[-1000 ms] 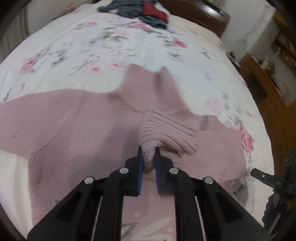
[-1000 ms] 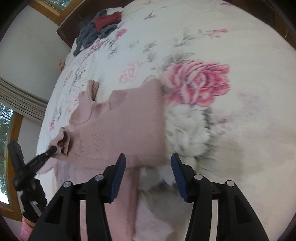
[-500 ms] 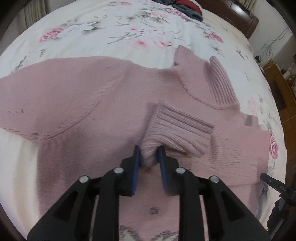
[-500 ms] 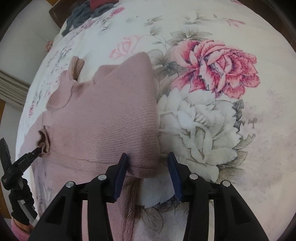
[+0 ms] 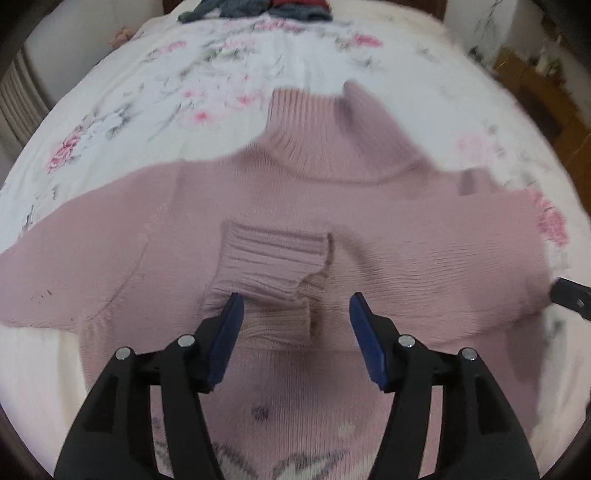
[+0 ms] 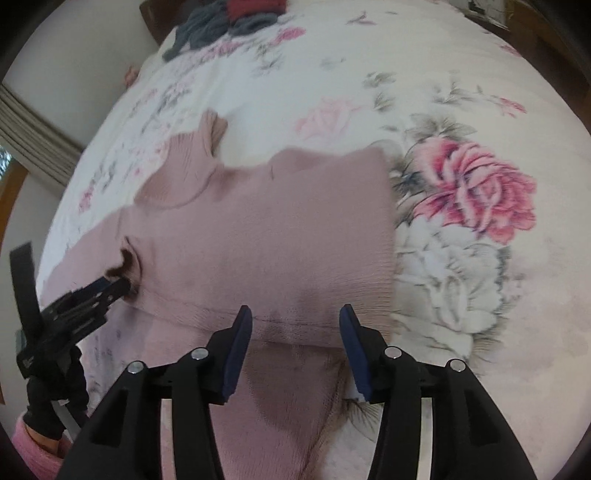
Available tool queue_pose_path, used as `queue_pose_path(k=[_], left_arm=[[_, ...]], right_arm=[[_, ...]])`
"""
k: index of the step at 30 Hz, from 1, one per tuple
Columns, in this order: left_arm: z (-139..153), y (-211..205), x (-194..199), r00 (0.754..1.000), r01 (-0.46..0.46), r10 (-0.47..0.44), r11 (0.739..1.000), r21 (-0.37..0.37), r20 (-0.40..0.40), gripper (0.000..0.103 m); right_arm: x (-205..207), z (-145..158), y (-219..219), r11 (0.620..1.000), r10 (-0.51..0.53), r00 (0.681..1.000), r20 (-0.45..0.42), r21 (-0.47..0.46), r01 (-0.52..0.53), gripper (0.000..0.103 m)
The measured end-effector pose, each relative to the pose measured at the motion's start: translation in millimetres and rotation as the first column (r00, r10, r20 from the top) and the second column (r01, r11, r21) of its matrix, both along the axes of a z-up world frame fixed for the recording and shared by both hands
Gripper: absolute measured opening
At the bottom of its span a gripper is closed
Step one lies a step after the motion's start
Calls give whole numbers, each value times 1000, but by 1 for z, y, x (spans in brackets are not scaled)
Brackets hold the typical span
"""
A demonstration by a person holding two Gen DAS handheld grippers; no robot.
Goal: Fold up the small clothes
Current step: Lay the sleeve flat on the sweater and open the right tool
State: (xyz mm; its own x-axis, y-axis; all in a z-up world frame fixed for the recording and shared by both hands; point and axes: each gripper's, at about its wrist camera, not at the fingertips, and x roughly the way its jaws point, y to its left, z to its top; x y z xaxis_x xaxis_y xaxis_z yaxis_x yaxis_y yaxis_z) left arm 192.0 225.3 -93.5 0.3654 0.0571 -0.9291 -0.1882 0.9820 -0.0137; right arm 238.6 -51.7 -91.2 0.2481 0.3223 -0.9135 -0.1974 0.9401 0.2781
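Pink sweater (image 5: 369, 229) flat on the floral bed (image 6: 461, 92), collar at the far end, right sleeve folded across the chest with its ribbed cuff (image 5: 269, 266) sitting mid-body. Left sleeve sticking out to the left, not folded yet.

Left gripper (image 5: 295, 317) with fingers spread wide, cuff lying loose between them, nothing pinched. Right gripper (image 6: 295, 328) also open, hovering over the folded sleeve edge near the hem side, holding nothing.

Looks like the moment right after laying the first sleeve down, so a few tips for doing it well:
- Lift straight up and away, no dragging, or the knit snags on a finger pad and pulls the fold crooked.
- Cuff looks a bit bunched and doubled over, worth a quick flatten before moving on.
- Probably next: the left sleeve, grabbed near its cuff and brought across to mirror this one.
- Folded edge on the right kept parallel to the body side for a tidy rectangle.

Pile of grey and red clothes (image 6: 229, 18) at the far end of the bed, well apart.
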Motion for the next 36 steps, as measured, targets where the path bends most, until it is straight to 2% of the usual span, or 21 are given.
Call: queue_pose_path(k=[1, 2, 3, 4, 5, 7, 11, 14, 17, 19, 21, 22, 25, 28, 32, 36], left_arm=[[-6, 2, 3, 1000, -19, 19, 1000, 8, -14, 35], [-7, 5, 3, 999, -35, 35, 999, 5, -18, 25], [-6, 13, 1, 999, -54, 53, 998, -37, -7, 23], [-4, 18, -2, 998, -65, 66, 996, -68, 4, 14], [2, 26, -6, 997, -76, 78, 993, -84, 19, 11], [11, 35, -13, 995, -78, 82, 994, -75, 51, 9], [36, 70, -29, 987, -121, 128, 990, -78, 97, 9], [51, 102, -39, 975, -184, 185, 983, -23, 119, 10], [63, 133, -51, 953, -271, 265, 962, 20, 145, 11], [69, 139, -56, 946, -283, 280, 959, -4, 161, 11], [69, 129, -55, 956, -247, 247, 969, -25, 160, 15], [67, 121, -52, 963, -219, 222, 975, -36, 155, 20], [46, 91, -37, 983, -142, 152, 986, -90, 108, 21], [16, 71, -24, 995, -93, 96, 992, -80, 40, 21], [-24, 69, -19, 994, -101, 98, 991, -85, -44, 23], [-26, 71, -19, 995, -96, 92, 990, -99, -36, 23]], right_arm=[[0, -4, 2, 1000, 1, 1000, -10, -2, -1, 50], [-1, -9, 1, 1000, 1, 1000, -21, -3, -1, 50], [-2, -13, 1, 1000, 0, 1000, -27, -5, 0, 50], [-2, -17, 0, 1000, 2, 1000, -28, -7, -2, 50], [-2, -19, 0, 1000, 5, 1000, -25, -6, -5, 50], [-2, -21, -1, 1000, 7, 1000, -22, -1, -7, 50], [0, -19, 0, 1000, 10, 1000, -23, 1, -10, 50], [-4, -16, -2, 1000, 20, 1000, -19, -13, -20, 50], [-6, -7, 6, 999, 32, 999, -3, -11, -32, 50], [-7, 1, 12, 999, 50, 999, 10, -1, -50, 50], [-6, 3, 19, 998, 59, 998, 7, 12, -60, 50], [-6, 3, 24, 997, 67, 998, 0, 25, -67, 50], [-5, -1, 40, 996, 87, 996, -13, 21, -87, 50], [-4, -14, 47, 996, 84, 996, -43, -8, -85, 50], [1, -36, 42, 997, 72, 993, -91, 1, -72, 50], [5, -43, 40, 998, 57, 993, -102, 15, -55, 50]])
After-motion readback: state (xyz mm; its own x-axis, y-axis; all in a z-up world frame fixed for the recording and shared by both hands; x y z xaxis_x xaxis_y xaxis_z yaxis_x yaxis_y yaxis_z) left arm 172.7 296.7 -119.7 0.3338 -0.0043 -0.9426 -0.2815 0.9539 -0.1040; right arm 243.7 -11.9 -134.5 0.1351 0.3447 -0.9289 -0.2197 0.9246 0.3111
